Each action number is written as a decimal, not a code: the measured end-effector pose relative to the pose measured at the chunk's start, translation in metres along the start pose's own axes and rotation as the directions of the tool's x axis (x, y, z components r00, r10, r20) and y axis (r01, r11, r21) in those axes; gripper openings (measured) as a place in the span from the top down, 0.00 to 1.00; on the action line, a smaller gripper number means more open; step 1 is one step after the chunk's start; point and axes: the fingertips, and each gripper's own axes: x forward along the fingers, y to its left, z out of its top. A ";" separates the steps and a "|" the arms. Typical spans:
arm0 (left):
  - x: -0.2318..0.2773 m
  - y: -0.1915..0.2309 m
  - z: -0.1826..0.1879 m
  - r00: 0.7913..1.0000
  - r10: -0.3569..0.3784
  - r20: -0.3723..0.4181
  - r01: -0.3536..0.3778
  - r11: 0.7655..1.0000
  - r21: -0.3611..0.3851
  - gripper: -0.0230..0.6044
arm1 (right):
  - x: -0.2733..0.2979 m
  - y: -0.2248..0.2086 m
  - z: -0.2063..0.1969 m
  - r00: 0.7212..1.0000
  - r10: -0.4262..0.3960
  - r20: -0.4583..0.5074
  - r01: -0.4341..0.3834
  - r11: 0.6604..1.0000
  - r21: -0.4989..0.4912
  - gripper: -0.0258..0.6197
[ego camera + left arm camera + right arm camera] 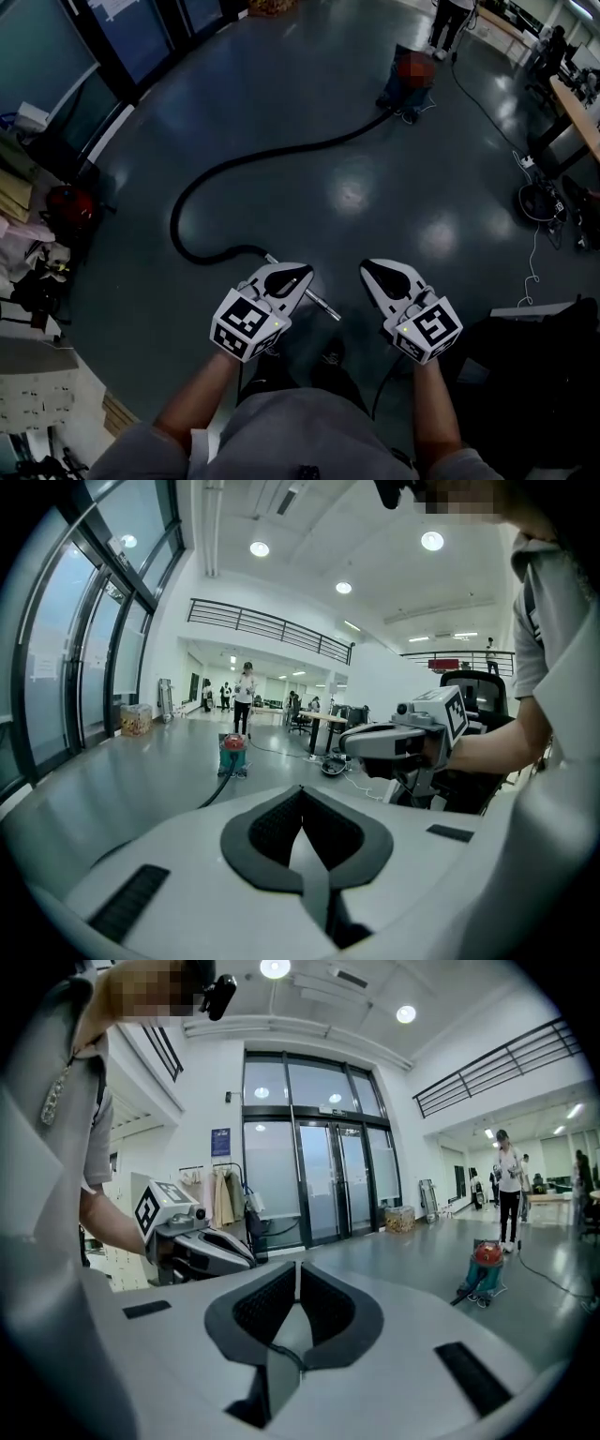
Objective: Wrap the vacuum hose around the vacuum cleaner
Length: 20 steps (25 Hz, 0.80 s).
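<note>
Two tools, both closed with nothing between the jaws: the left tool and the right tool are held side by side, apart, above the floor. One black hose lies unwrapped on the floor. It loops from beside the left tool away to the one vacuum cleaner far across the room. One person stands by the vacuum cleaner.

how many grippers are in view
2. The left gripper is at the bottom centre-left of the head view, and the right gripper is beside it on the right. Both have their jaws shut with nothing between them. No others seem hidden.
</note>
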 end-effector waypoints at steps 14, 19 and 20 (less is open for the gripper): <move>0.065 0.041 -0.134 0.980 -0.084 -0.183 0.073 0.995 -0.065 0.95 | 0.054 -0.013 -0.159 0.968 0.026 -0.249 -0.001 0.995 0.099 0.95; 0.091 0.069 -0.211 0.966 -0.080 -0.247 0.048 0.990 -0.133 0.95 | 0.085 -0.017 -0.245 0.925 0.073 -0.373 -0.031 0.992 0.119 0.95; 0.099 0.072 -0.229 0.963 -0.079 -0.256 0.042 0.988 -0.146 0.95 | 0.088 -0.020 -0.269 0.913 0.076 -0.402 -0.031 0.992 0.120 0.95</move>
